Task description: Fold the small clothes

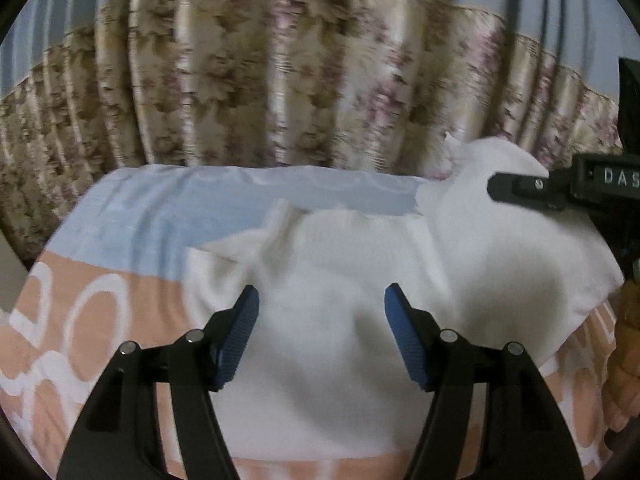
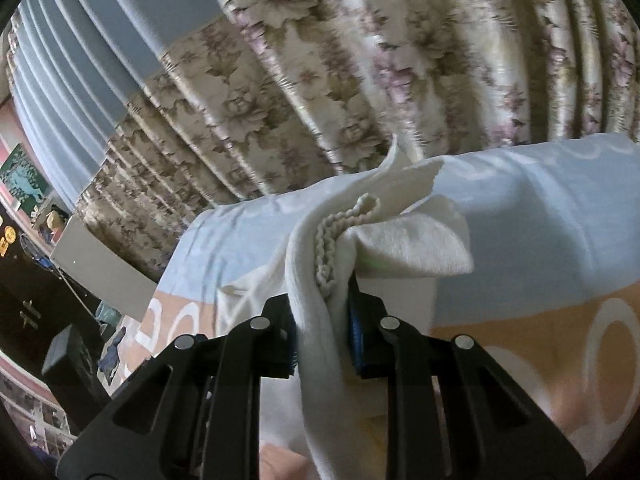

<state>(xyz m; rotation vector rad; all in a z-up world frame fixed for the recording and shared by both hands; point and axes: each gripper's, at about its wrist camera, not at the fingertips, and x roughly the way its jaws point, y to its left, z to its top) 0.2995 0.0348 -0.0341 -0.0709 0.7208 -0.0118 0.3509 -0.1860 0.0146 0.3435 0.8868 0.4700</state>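
A: Left gripper (image 1: pixel 322 336)?
B: Jaws spread wide, nothing between them. Blue pads (image 1: pixel 236 344) hang over the white garment (image 1: pixel 340 300), can't tell if they touch the cloth.

A: Where's the garment?
B: On the bed sheet (image 1: pixel 132 232), the blue and peach one with white rings. Near part lies mostly flat under the left gripper. Right side is pulled up off the sheet toward the right gripper (image 1: pixel 520 190), which comes in from the right edge of the left wrist view.

A: Right gripper state?
B: Right wrist view shows the jaws pinched close with a fold of the white garment (image 2: pixel 320 340) running up between them. So it grips the cloth. One blue pad (image 2: pixel 356 340) shows beside the fold, the other is mostly hidden.

A: Anything on the cloth itself?
B: A scalloped, crinkly edge (image 2: pixel 340 236) sits bunched just past the fingertips. A flap flops over to the right, another point of cloth sticks up behind it.

A: Background?
B: Floral curtain (image 1: pixel 280 80) in beige and mauve with a blue-grey band on top, right behind the bed. Dark furniture (image 2: pixel 32 312) at far left of the right wrist view, details too small to read. Left view is motion blurred.
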